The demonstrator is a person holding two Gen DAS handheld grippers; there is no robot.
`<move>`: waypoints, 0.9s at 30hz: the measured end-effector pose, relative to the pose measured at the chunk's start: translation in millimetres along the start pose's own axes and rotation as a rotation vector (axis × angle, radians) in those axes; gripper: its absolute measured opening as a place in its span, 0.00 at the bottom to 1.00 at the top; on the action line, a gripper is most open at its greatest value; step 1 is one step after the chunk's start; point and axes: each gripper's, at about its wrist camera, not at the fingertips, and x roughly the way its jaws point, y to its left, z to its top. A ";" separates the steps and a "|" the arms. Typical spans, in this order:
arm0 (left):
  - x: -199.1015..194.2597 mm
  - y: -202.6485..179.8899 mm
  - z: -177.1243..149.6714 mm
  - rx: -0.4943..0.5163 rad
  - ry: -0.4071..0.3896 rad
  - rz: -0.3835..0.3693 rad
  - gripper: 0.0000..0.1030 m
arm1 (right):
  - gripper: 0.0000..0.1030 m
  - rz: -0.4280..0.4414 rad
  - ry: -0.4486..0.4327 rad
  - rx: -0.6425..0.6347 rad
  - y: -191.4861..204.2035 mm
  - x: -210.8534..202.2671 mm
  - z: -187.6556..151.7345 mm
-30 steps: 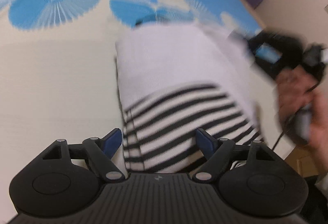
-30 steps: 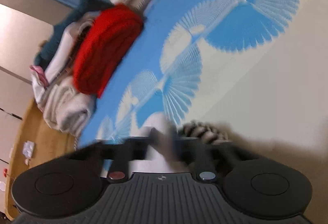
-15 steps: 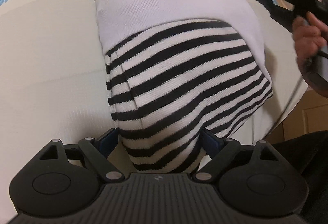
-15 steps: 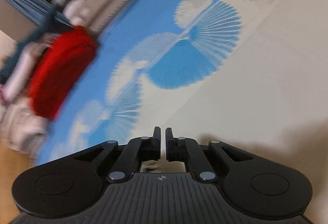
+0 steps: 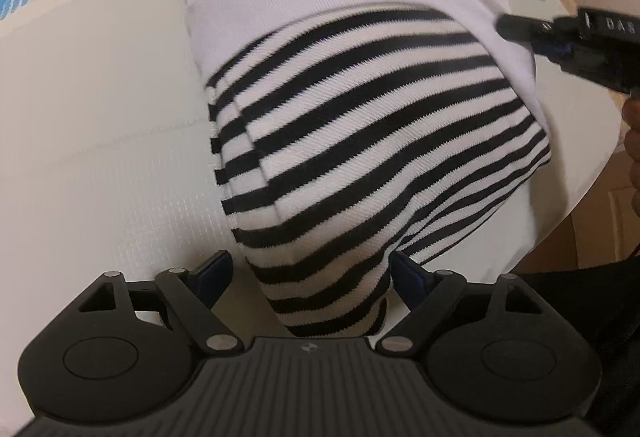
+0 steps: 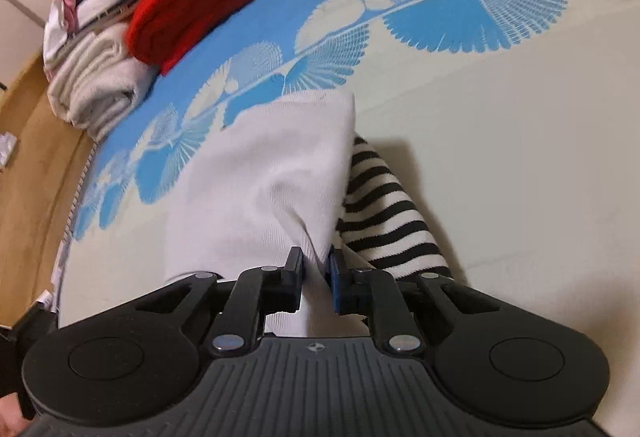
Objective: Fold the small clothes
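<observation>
Right gripper (image 6: 316,269) newly over garment (image 6: 272,173)

Our left gripper (image 5: 310,273): matte black body, ribbed dark grey centre plate with small round emblem, round disc on each side, black linkage arms with silver screw heads, blue pads on fingers (image 5: 214,269). Our right gripper (image 6: 316,269): same black build, same ribbed plate, silver screws, one visible pad blue. In left wrist view, its side bears pale letters "DAS". Dark trousers or sleeve at lower right; which, we cannot tell.
</observation>
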 end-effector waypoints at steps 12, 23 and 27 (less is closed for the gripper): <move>-37.5 80.5 8.4 -0.441 -0.223 -0.222 0.85 | 0.01 -0.097 -0.001 -0.038 -8.5 -12.9 -16.5; -2.1 112.9 38.0 -0.663 -0.196 -0.296 0.87 | 0.82 -0.119 -0.018 0.011 -4.9 18.3 -3.1; 8.4 112.8 47.7 -0.663 -0.205 -0.318 0.88 | 0.82 -0.168 0.055 0.069 -15.2 42.6 -1.4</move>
